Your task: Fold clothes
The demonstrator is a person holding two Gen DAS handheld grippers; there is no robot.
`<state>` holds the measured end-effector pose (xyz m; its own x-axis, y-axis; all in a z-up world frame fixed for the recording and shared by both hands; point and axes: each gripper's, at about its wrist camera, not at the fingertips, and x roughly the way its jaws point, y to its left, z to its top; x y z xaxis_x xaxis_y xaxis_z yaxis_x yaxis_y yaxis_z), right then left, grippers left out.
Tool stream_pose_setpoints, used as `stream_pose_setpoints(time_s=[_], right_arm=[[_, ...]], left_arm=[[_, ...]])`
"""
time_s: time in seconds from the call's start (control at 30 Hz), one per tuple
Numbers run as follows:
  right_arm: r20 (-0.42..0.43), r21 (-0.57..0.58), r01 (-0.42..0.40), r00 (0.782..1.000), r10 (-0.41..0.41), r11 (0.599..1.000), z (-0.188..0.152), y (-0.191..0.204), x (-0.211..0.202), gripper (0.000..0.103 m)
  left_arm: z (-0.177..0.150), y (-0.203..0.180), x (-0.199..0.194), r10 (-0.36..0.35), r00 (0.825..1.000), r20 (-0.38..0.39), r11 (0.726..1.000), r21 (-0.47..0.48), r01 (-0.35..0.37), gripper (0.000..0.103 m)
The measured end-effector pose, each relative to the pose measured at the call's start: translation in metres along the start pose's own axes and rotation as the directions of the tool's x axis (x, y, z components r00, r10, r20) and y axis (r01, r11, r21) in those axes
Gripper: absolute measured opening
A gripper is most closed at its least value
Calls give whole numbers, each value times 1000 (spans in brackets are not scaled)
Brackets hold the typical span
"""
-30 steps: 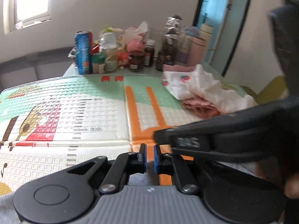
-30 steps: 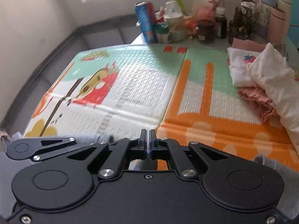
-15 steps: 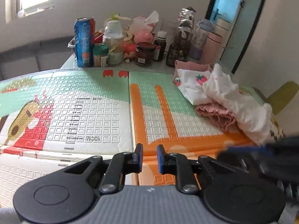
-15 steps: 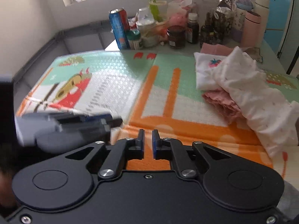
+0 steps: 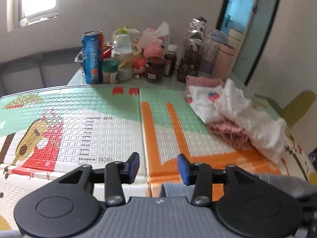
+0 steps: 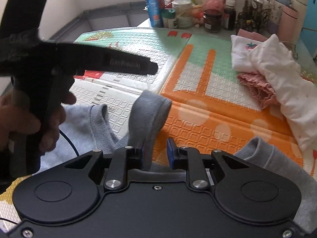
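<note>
A grey sweatshirt lies at the near edge of the play mat, its ribbed collar to the left. One grey sleeve humps up with its cuff forward, and its near end runs between the spread fingers of my right gripper, which is open. A second cuff sticks up at the right. My left gripper is open over the mat, with a strip of the grey sweatshirt just under it. In the right wrist view a hand holds the left gripper at the left.
A pile of white strawberry-print and pink clothes sits on the mat's right side. Cans, jars and bottles crowd the far end of the table. A thin cable crosses the sweatshirt.
Both grippers went from shut to open. The left gripper swung across to the left of the right one. The grey sweatshirt and its sleeve now show in front of the right gripper.
</note>
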<state>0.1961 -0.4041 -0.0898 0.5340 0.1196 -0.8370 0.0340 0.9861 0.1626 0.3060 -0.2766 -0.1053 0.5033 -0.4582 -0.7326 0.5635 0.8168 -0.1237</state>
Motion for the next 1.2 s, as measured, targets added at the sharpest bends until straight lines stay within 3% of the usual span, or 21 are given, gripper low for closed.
stream_pose_setpoints(time_s=[0.17, 0.4, 0.47, 0.53, 0.67, 0.77, 0.9, 1.2], right_arm=[[-12, -5, -15, 1000, 15, 1000, 4, 3, 9, 13], [-48, -10, -3, 999, 2, 1000, 6, 3, 24, 9], [-53, -15, -5, 999, 4, 1000, 6, 5, 25, 9], [-56, -19, -8, 998, 7, 1000, 7, 7, 26, 9], [-69, -8, -20, 997, 20, 1000, 11, 10, 33, 9], [-78, 9, -29, 996, 30, 1000, 15, 12, 38, 9], [-98, 7, -1, 995, 1, 1000, 20, 16, 50, 9], [-139, 109, 55, 989, -39, 993, 33, -13, 80, 9]], left_arm=[[-18, -3, -11, 8, 1000, -20, 998, 57, -7, 52], [-52, 4, -19, 13, 997, -70, 993, 122, -4, 48], [-62, 5, -21, -3, 996, -84, 990, 139, 15, 42], [-70, 2, -22, -18, 995, -99, 986, 162, 34, 20], [-80, -8, -18, -47, 991, -122, 977, 202, 71, 14], [-82, -13, -15, -91, 988, -125, 975, 190, 114, 14], [-81, -18, -1, -86, 986, -145, 980, 168, 110, 14], [-66, -6, 26, -75, 985, -158, 995, 49, 84, 15]])
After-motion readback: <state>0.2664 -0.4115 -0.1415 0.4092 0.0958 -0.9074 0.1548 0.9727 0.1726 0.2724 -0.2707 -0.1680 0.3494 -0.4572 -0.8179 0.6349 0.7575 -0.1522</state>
